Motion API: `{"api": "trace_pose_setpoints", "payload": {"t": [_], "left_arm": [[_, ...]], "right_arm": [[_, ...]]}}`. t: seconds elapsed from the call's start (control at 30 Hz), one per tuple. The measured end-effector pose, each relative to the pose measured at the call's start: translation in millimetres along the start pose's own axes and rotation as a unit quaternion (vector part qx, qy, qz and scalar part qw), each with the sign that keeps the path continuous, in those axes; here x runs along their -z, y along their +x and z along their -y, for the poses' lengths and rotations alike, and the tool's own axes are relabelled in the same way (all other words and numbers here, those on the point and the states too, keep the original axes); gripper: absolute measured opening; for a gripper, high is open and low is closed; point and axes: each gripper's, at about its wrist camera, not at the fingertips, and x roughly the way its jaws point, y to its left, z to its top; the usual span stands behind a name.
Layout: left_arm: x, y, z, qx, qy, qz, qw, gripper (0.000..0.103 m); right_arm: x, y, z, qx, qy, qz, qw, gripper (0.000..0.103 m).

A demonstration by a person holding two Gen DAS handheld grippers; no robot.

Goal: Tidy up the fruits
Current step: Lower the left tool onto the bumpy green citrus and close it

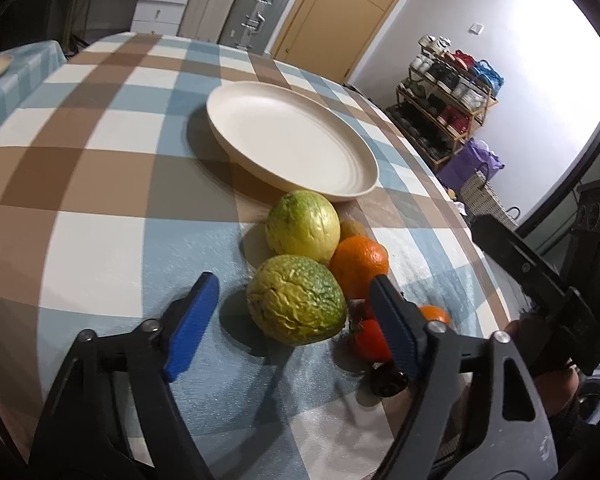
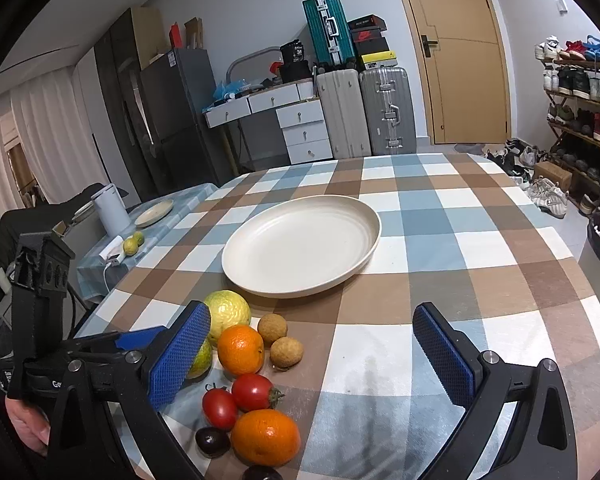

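Observation:
A cream plate (image 1: 292, 140) (image 2: 300, 244) sits empty on the checked tablecloth. In front of it lies a cluster of fruit: two wrinkled yellow-green fruits (image 1: 296, 304) (image 1: 302, 226), two oranges (image 2: 241, 349) (image 2: 266, 436), two red tomatoes (image 2: 255, 391), two small brown fruits (image 2: 286, 353) and dark plums (image 2: 212, 442). My left gripper (image 1: 296, 320) is open, its blue pads either side of the nearer green fruit, not touching it. My right gripper (image 2: 320, 356) is open and empty above the cloth, right of the fruit cluster.
The round table's edge (image 1: 452, 208) is close on the right in the left wrist view. A side table (image 2: 156, 220) holds a small plate, a white kettle and two limes. Suitcases, drawers, a door and a shoe rack (image 2: 580, 112) stand behind.

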Motion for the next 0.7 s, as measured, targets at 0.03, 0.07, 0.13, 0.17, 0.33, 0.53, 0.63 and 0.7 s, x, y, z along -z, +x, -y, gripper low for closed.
{"api": "trace_pose_setpoints", "payload": {"t": [0.03, 0.07, 0.13, 0.17, 0.33, 0.53, 0.63, 0.7], "left_arm": [[0, 1, -1, 0.003, 0.001, -0.002, 1.0, 0.073], [-1, 3, -1, 0.005, 0.0, -0.003, 1.0, 0.072], [-3, 5, -3, 0.013, -0.001, -0.002, 0.9999, 0.07], [-5, 6, -3, 0.016, 0.0, -0.003, 0.9999, 0.066], [-6, 12, -7, 0.038, -0.007, -0.019, 0.9991, 0.047], [-10, 8, -9, 0.058, -0.003, -0.011, 0.9983, 0.045], [-13, 4, -12, 0.059, 0.004, -0.005, 0.9983, 0.045], [-12, -2, -17, 0.061, 0.002, -0.002, 0.9981, 0.045]], "right_arm": [[0, 1, 0, -0.006, 0.001, 0.001, 1.0, 0.103], [-1, 0, 0, -0.014, 0.001, 0.003, 1.0, 0.103], [-2, 1, -2, -0.029, 0.0, 0.003, 1.0, 0.103], [-2, 2, -3, -0.031, -0.002, 0.003, 1.0, 0.103], [-5, 7, -7, -0.033, -0.005, -0.002, 0.999, 0.103], [-9, 16, -7, -0.039, -0.001, -0.021, 0.999, 0.103], [-15, 25, -10, -0.051, 0.004, -0.038, 0.998, 0.103], [-19, 30, -11, -0.06, 0.008, -0.05, 0.997, 0.103]]}}
